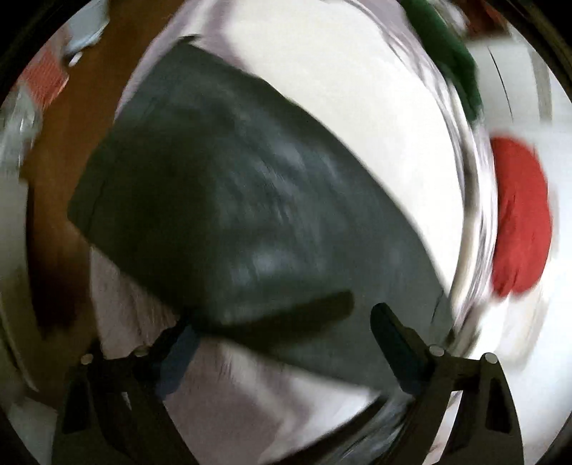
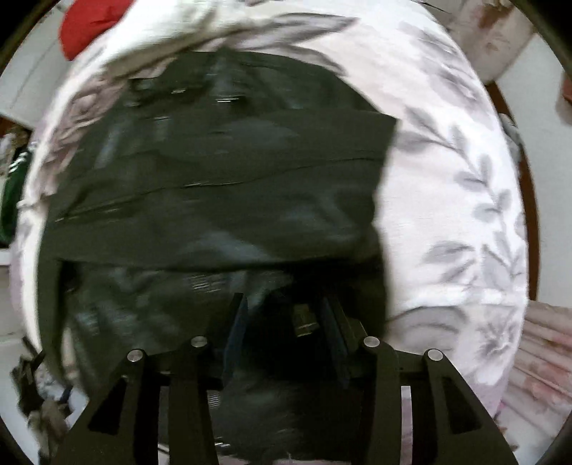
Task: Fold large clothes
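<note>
A large dark grey garment point(image 1: 228, 200) lies folded on a bed with a pale floral sheet point(image 1: 339, 89). In the left wrist view, my left gripper point(image 1: 286, 322) is open, its fingers spread wide at the garment's near edge, with a fold of cloth between them. In the right wrist view the same dark garment point(image 2: 221, 186) fills the middle. My right gripper point(image 2: 282, 314) has its fingers partly apart with dark cloth bunched between them. The frames are blurred, so the grip is unclear.
A red cloth point(image 1: 518, 218) lies at the right of the bed and shows top left in the right wrist view point(image 2: 89, 25). A green garment point(image 1: 450, 53) lies at the far edge. Brown floor point(image 1: 71, 143) runs along the left.
</note>
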`<state>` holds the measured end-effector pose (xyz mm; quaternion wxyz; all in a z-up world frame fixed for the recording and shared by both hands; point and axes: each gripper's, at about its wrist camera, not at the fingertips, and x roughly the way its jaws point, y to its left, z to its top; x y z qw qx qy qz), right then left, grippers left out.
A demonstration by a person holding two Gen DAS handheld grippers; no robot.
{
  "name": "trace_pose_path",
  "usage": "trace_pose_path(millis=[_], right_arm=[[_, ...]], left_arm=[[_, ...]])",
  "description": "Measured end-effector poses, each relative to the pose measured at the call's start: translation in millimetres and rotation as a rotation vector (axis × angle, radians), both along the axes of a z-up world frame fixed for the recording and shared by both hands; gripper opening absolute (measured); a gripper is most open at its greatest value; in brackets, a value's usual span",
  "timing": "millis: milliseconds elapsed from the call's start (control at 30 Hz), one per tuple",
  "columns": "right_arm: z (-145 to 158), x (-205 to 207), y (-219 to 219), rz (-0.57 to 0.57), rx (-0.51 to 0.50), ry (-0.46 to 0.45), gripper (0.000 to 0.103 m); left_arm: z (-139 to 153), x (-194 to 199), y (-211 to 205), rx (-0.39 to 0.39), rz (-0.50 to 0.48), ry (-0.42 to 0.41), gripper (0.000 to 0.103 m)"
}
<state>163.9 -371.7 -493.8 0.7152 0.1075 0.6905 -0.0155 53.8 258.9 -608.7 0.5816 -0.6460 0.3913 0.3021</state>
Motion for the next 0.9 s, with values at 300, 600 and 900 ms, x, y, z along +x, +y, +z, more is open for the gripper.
trace_pose_path(millis=[300, 600, 900], right_arm=[[-5, 9, 90, 0.036, 0.085, -0.012, 0.046], [-13, 48, 176, 0.161, -0.010, -0.093, 0.046], [-62, 101, 220, 0.295, -0.342, -0.048, 0.050]], left_arm=[[19, 2, 18, 0.116, 0.074, 0.056, 0.010], [78, 36, 51, 0.348, -0.092, -0.014, 0.005], [131, 90, 43, 0.572, -0.286, -0.042, 0.005]])
